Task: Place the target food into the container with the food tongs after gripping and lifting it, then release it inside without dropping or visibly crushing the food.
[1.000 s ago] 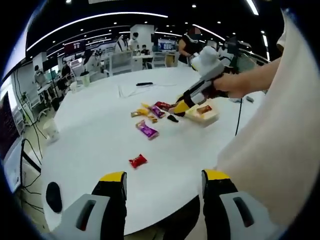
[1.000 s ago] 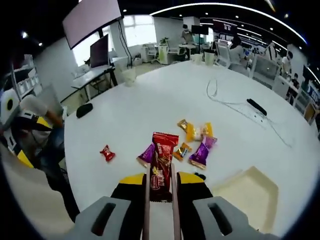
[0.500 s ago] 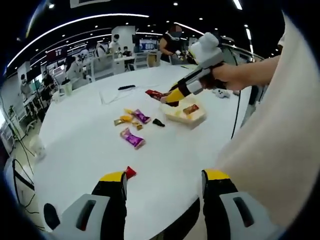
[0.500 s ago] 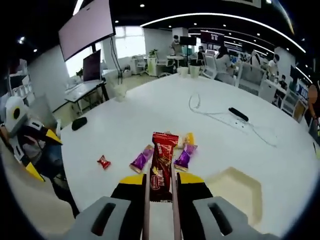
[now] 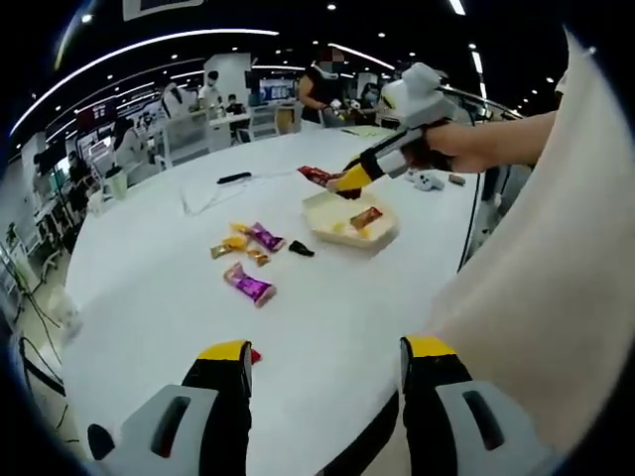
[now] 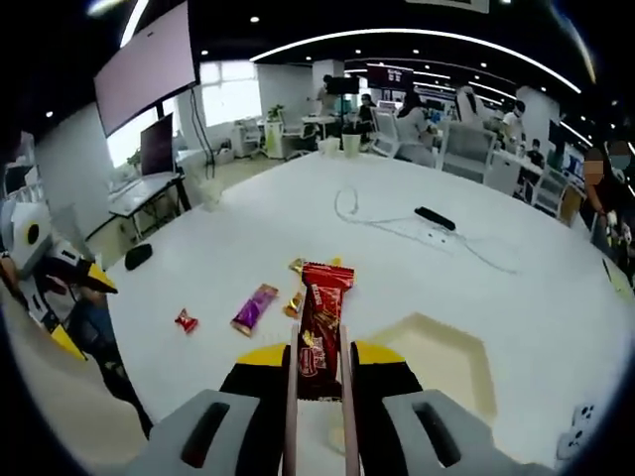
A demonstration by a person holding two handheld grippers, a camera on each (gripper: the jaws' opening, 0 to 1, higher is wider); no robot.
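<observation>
My right gripper point(image 6: 319, 359) is shut on the metal food tongs point(image 6: 292, 397), whose tips pinch a red snack packet point(image 6: 319, 319). The packet hangs upright above the table, just left of the cream container point(image 6: 448, 369). In the left gripper view the right gripper point(image 5: 347, 182), held by a hand, carries the red packet point(image 5: 317, 176) over the far rim of the container point(image 5: 332, 211), where an orange-brown snack point(image 5: 365, 216) lies. My left gripper point(image 5: 325, 349) stands open and empty near the table's front edge, and the left gripper point(image 6: 81, 311) appears far left.
Loose candies lie on the round white table point(image 5: 159, 297): purple ones point(image 5: 248, 285) point(image 5: 266, 236), a yellow one point(image 5: 230, 244), a red one point(image 5: 255, 354). A cable and a black remote point(image 6: 434, 216) rest farther back. Desks and people stand beyond the table.
The right gripper with the tongs and the red packet has risen from the candy pile and moved over toward the container's rim. Both views have shifted; the left gripper stays open.
</observation>
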